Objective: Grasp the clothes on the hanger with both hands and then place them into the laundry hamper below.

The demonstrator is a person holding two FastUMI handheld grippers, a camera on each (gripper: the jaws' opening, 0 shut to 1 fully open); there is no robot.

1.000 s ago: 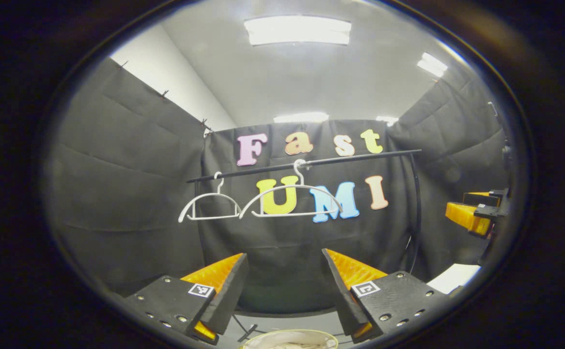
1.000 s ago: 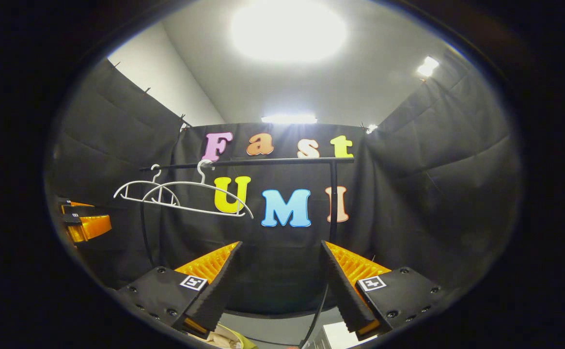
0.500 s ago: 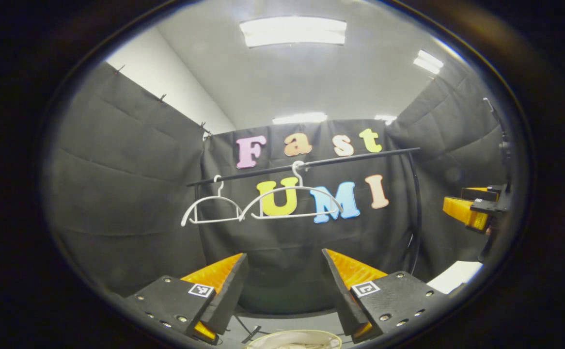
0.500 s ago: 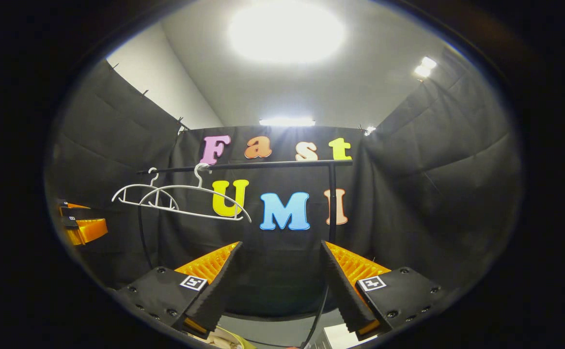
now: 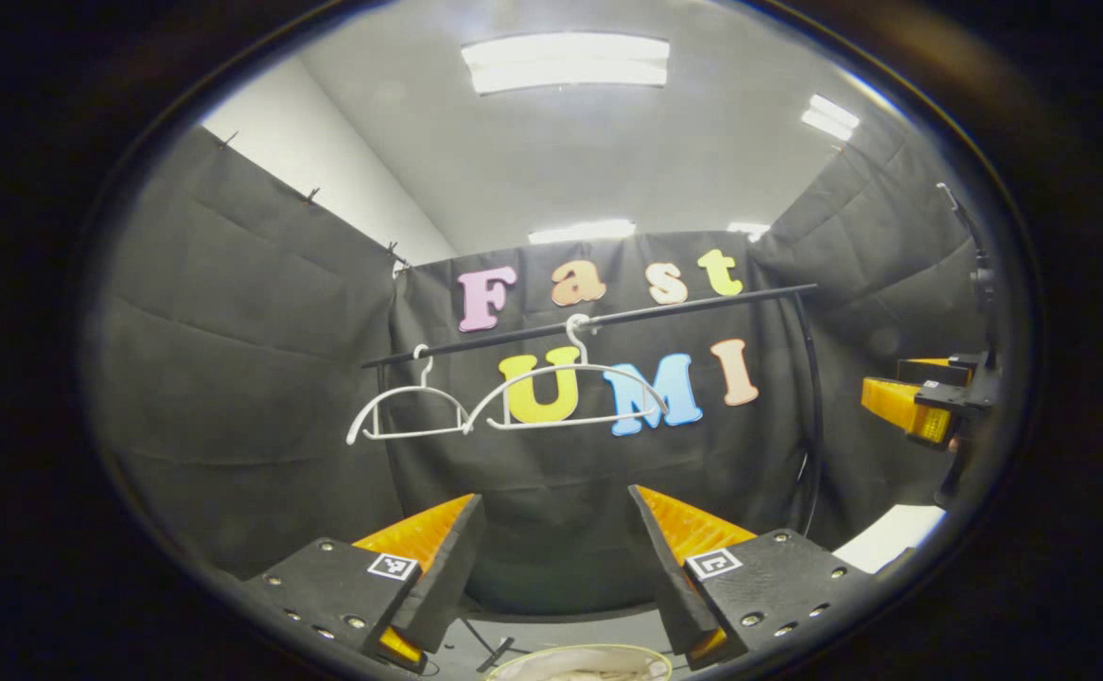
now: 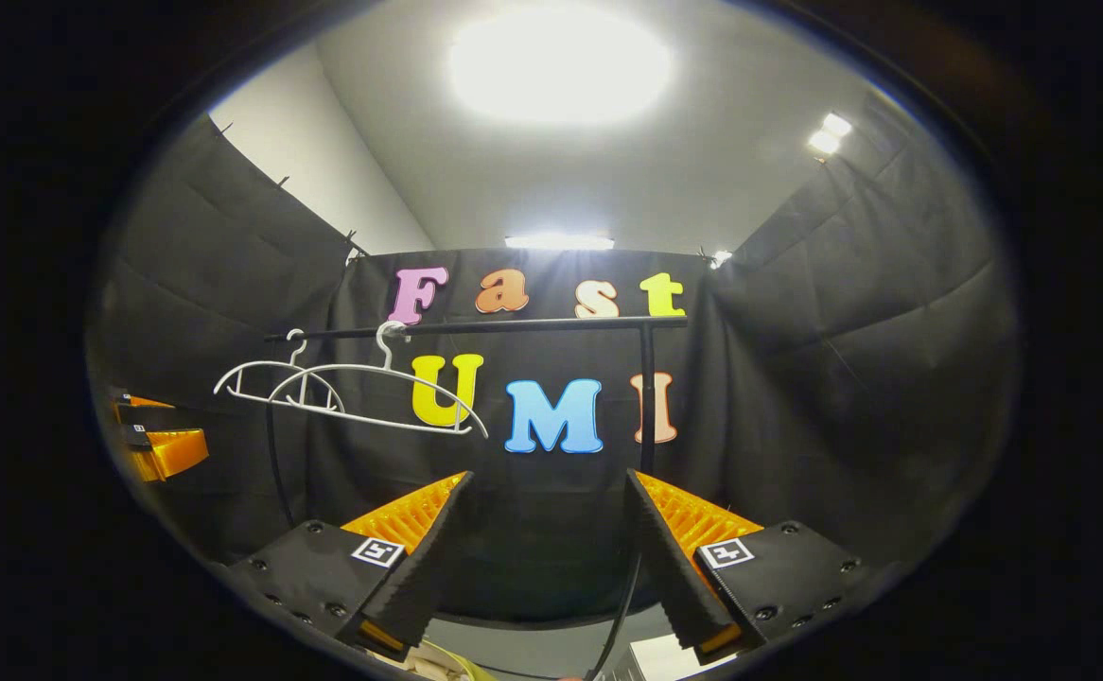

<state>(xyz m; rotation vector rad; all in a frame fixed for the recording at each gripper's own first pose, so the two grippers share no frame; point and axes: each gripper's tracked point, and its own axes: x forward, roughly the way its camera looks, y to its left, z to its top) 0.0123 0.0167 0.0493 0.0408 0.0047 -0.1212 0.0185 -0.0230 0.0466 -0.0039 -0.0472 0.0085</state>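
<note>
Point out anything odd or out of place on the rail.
Both white hangers, the small one and the large one, hang bare on the black rail. No clothes are on them. Nothing looks bent or broken.

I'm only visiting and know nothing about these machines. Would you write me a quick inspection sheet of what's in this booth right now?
Surface: pale floor patch low down.
Job's things: two bare white plastic hangers on a black metal rail; no clothes on them. Round cream-rimmed hamper below, pale cloth inside.
Clutter: flat white object at lower right, unclear what.
Grippers: left hand-held gripper open, holding nothing; right hand-held gripper open, holding nothing.
Cables: thin black cable hanging near the rail's upright post.
Surroundings: black cloth walls, white ceiling with lit light panels.
</note>
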